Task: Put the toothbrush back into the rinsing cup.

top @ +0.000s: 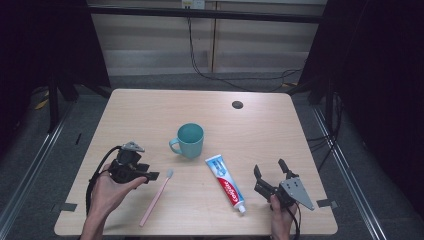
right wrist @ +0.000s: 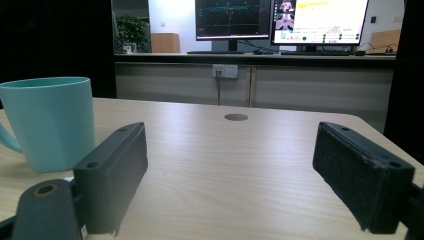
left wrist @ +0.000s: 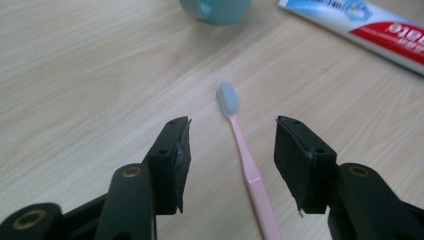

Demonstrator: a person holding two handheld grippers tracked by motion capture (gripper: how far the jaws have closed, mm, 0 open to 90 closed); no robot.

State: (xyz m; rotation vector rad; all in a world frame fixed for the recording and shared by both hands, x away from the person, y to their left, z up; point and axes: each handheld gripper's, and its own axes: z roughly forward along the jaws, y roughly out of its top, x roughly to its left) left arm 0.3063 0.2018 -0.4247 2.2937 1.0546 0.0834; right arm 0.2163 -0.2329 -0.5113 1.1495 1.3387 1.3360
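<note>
A pink toothbrush (top: pixel 156 199) with a pale head lies on the wooden table (top: pixel 150 115), pointing toward a teal cup (top: pixel 190 140). My left gripper (top: pixel 151 175) hovers at the brush's head end, tilted down. In the left gripper view the jaws of the left gripper (left wrist: pixel 233 120) stand apart on either side of the toothbrush (left wrist: pixel 245 155), with the pads clear of it. A toothpaste tube (top: pixel 226 182) lies to the right of the brush. At the front right, my right gripper (top: pixel 270 167) is held level and open, with nothing between its jaws (right wrist: pixel 231 132).
The cup (right wrist: pixel 47 120) stands ahead and to the left of the right gripper. A round cable hole (top: pixel 237 104) sits near the table's far edge. Cables trail on the floor behind the table. Monitors (right wrist: pixel 280 20) stand on a far desk.
</note>
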